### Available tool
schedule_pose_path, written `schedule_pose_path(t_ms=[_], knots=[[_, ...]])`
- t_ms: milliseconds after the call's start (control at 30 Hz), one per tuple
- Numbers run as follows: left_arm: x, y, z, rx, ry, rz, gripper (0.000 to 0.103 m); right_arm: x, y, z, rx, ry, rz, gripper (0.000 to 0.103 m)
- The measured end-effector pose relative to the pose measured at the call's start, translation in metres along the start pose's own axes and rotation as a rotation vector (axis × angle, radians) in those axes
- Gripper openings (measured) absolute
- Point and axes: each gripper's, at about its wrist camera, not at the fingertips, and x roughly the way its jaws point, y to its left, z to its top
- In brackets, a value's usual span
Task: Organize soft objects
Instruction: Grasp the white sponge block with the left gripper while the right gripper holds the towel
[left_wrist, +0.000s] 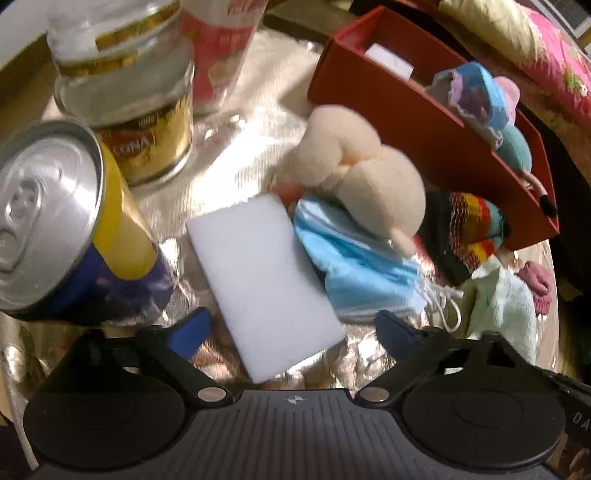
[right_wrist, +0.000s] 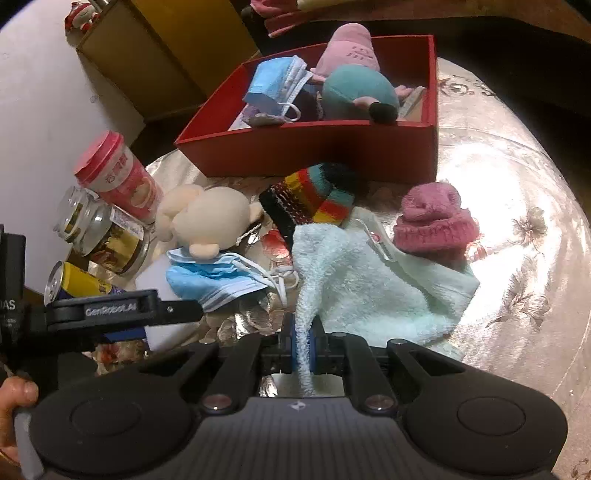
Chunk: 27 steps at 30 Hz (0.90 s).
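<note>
Pinching pale towel (right_wrist: 373, 291) in right jaws, left jaws apart straddling white sponge (left_wrist: 266, 280)

The left gripper (left_wrist: 291, 328) is pointed steeply downward with its jaws spread wide. The right gripper (right_wrist: 303, 341) is clamped fully closed. A hand (right_wrist: 14, 402) is visible gripping the left handle.

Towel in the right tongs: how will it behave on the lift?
Likely floppy: the towel already drapes in folds from the pinched corner in the right tongs. Probably light, being thin terry. It may drag neighbours: the pink hat sits on it and the striped sock lies at its edge.
</note>
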Motion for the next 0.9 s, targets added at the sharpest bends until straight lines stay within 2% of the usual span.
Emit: schedule_pose_path(t_ms=[100, 267, 333, 500, 600, 667, 733, 800, 900], knots=[[-0.001, 0.0, -0.001, -0.001, -0.003, 0.009, 0.085, 0.001, 0.0, 0.0, 0.002, 0.004, 0.004, 0.0], [0.0, -0.006, -0.003, 0.054, -0.006, 0.052, 0.078, -0.001, -0.002, 0.001, 0.024, 0.0, 0.015, 0.0], [0.001, -0.005, -0.002, 0.041, -0.007, 0.06, 0.076, -0.003, -0.003, 0.001, 0.028, -0.005, 0.017, 0.0], [0.008, -0.015, 0.0, 0.048, 0.007, 0.1, 0.084, -0.004, -0.002, 0.0, 0.033, -0.003, 0.029, 0.0], [0.01, -0.022, -0.001, 0.074, 0.005, 0.13, 0.084, -0.006, -0.003, 0.0, 0.034, -0.006, 0.033, 0.0], [0.009, -0.024, -0.002, 0.082, -0.002, 0.137, 0.08, -0.008, -0.003, 0.0, 0.036, -0.01, 0.036, 0.0], [0.007, -0.026, -0.003, 0.108, -0.019, 0.133, 0.063, -0.009, -0.003, 0.0, 0.038, -0.012, 0.04, 0.0], [0.007, -0.03, 0.0, 0.154, -0.011, 0.108, 0.062, -0.01, -0.002, 0.0, 0.039, -0.014, 0.044, 0.0], [0.007, -0.029, 0.0, 0.16, -0.007, 0.106, 0.061, -0.013, -0.002, 0.0, 0.038, -0.018, 0.052, 0.0]])
